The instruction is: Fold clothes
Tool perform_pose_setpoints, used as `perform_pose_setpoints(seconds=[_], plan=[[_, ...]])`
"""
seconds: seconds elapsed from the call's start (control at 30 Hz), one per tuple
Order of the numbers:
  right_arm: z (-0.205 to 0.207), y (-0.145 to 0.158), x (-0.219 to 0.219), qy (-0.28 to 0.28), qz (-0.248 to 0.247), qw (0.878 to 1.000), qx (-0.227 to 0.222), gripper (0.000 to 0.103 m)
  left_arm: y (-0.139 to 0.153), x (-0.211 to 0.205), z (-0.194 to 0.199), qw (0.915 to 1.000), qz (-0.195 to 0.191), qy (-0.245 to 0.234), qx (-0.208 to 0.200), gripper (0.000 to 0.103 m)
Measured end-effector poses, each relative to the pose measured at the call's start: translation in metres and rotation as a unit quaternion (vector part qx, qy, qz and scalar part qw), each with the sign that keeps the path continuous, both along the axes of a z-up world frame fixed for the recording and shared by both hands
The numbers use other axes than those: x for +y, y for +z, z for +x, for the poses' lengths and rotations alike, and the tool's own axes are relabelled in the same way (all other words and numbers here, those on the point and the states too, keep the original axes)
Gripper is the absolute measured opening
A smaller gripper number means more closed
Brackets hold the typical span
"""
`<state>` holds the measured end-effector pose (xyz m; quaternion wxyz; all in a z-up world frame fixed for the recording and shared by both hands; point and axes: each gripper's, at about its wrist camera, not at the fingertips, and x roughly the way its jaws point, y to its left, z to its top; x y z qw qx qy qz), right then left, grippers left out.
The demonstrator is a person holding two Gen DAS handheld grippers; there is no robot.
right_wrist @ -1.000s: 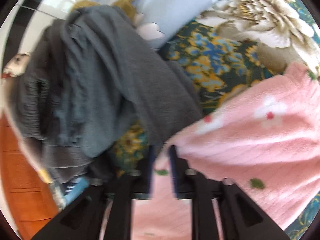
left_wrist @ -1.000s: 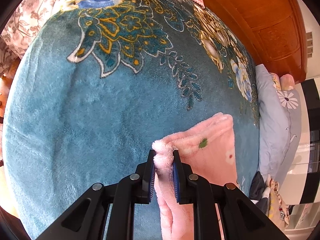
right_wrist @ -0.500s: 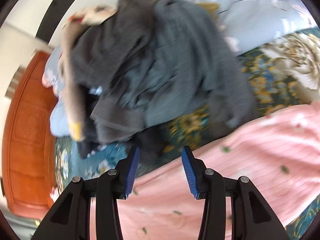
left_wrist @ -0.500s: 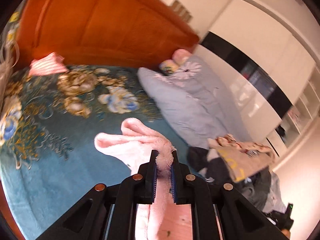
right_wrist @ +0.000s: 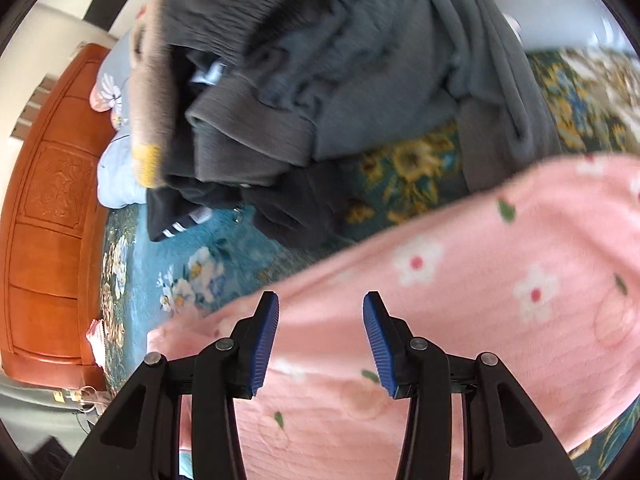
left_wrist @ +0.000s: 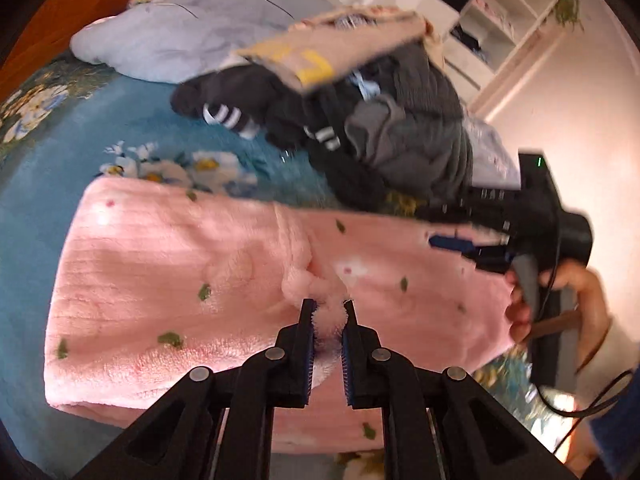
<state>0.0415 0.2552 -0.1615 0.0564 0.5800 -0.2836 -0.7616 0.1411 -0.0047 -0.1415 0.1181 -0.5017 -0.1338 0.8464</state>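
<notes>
A fluffy pink garment [left_wrist: 192, 272] with small flowers and green leaves lies spread across the teal floral blanket [left_wrist: 40, 160] on the bed. My left gripper [left_wrist: 329, 308] is shut on a bunched fold of it, held over the garment's middle. In the left wrist view my right gripper [left_wrist: 460, 245] hovers over the garment's right part, carried by a person's hand [left_wrist: 580, 292]. In its own view the right gripper [right_wrist: 320, 304] stands open above the pink garment [right_wrist: 500, 300], nothing between its blue pads.
A heap of grey and black clothes [left_wrist: 392, 136] with a beige piece on top lies just beyond the pink garment, also clothes heap [right_wrist: 340, 80]. A pale blue duvet [left_wrist: 192, 28] lies behind. An orange wooden headboard [right_wrist: 44, 208] is at the left. White shelves [left_wrist: 512, 12] stand beyond.
My left gripper has swung round with the pink fold from the bare blanket and laid it over the garment. My right gripper has let go of the garment and opened.
</notes>
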Motion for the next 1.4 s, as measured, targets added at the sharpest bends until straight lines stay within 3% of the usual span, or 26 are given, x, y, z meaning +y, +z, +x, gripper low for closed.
perform_pose_setpoints(seconds=[0.07, 0.2, 0.3, 0.47, 0.53, 0.6, 0.67, 0.77, 0.87, 1.0, 1.1, 1.2, 1.27, 1.3, 1.4], plan=[[0.004, -0.007, 0.003, -0.003, -0.004, 1.000, -0.008, 0.045, -0.011, 0.014, 0.003, 0.9995, -0.017, -0.019, -0.020, 0.012], [0.011, -0.016, 0.007, -0.009, -0.010, 1.000, -0.021, 0.045, -0.019, 0.007, 0.004, 0.9985, 0.001, -0.011, -0.054, 0.017], [0.013, -0.022, 0.005, -0.006, -0.015, 1.000, -0.026, 0.045, -0.018, -0.008, 0.005, 0.9967, 0.044, 0.002, -0.068, 0.038], [0.014, -0.023, -0.008, 0.025, -0.027, 0.999, -0.026, 0.046, 0.005, -0.047, 0.011, 0.9898, 0.135, 0.021, -0.040, 0.054], [0.016, -0.021, -0.014, 0.042, -0.033, 0.998, -0.022, 0.051, 0.014, -0.080, 0.017, 0.9877, 0.139, 0.071, -0.008, 0.061], [0.019, -0.020, -0.025, 0.067, -0.049, 0.996, -0.019, 0.052, 0.010, -0.116, 0.020, 0.9814, 0.126, 0.145, -0.003, 0.062], [0.021, -0.023, -0.042, 0.097, -0.065, 0.993, -0.021, 0.053, -0.003, -0.148, 0.020, 0.9708, 0.104, 0.214, -0.031, 0.061], [0.024, -0.031, -0.074, 0.146, -0.081, 0.986, -0.029, 0.060, -0.028, -0.171, 0.027, 0.9585, 0.085, 0.262, -0.073, 0.061], [0.024, -0.043, -0.103, 0.181, -0.084, 0.979, -0.044, 0.061, -0.053, -0.174, 0.040, 0.9487, 0.050, 0.284, -0.129, 0.061], [0.022, -0.056, -0.117, 0.170, -0.073, 0.981, -0.052, 0.061, -0.071, -0.190, 0.054, 0.9239, 0.094, 0.332, -0.165, 0.060], [0.022, -0.057, -0.125, 0.162, -0.073, 0.983, -0.048, 0.061, -0.072, -0.198, 0.066, 0.9150, 0.139, 0.348, -0.148, 0.060], [0.022, -0.051, -0.140, 0.164, -0.067, 0.983, -0.043, 0.061, -0.060, -0.205, 0.075, 0.9112, 0.185, 0.354, -0.099, 0.060], [0.024, -0.041, -0.152, 0.170, -0.056, 0.983, -0.038, 0.040, -0.045, -0.204, 0.078, 0.9175, 0.196, 0.341, -0.060, 0.060], [0.025, -0.034, -0.157, 0.176, -0.048, 0.983, -0.034, 0.013, -0.037, -0.203, 0.079, 0.9210, 0.199, 0.333, -0.041, 0.060], [0.035, 0.013, -0.169, 0.242, -0.066, 0.968, 0.018, 0.013, -0.014, -0.195, 0.080, 0.9305, 0.208, 0.301, 0.015, 0.062]])
